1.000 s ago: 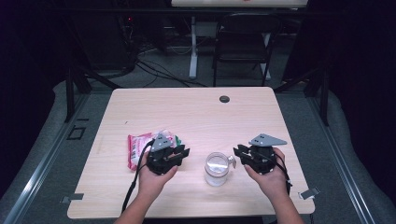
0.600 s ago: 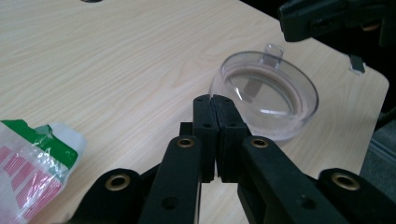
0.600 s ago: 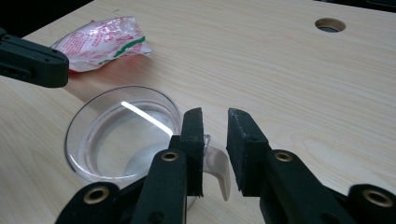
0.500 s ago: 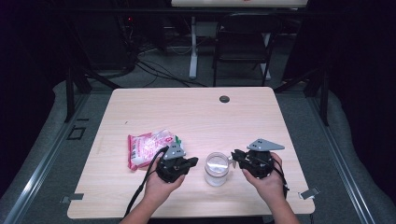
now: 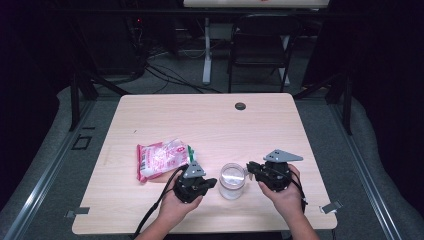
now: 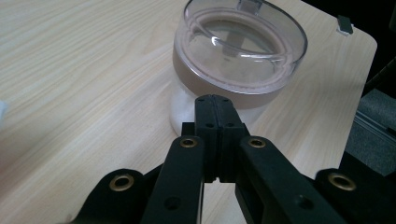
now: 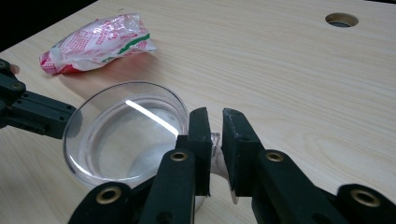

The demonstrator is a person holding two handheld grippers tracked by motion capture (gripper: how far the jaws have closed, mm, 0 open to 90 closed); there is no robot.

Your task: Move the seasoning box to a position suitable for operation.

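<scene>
Left gripper [image 6: 215,105] pressed shut beside a clear jar [image 6: 236,60]
The two black jaws meet with nothing between them, their tips at the jar's side just under its brown band; the jar stands upright on the pale wooden table [image 6: 79,70], its clear lid [image 6: 243,39] on, with the table's rounded corner behind it

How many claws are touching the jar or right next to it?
2. The left claw sits shut against the jar on its left side; the right claw is at its right rim, jaws just closing around a small tab.
</scene>
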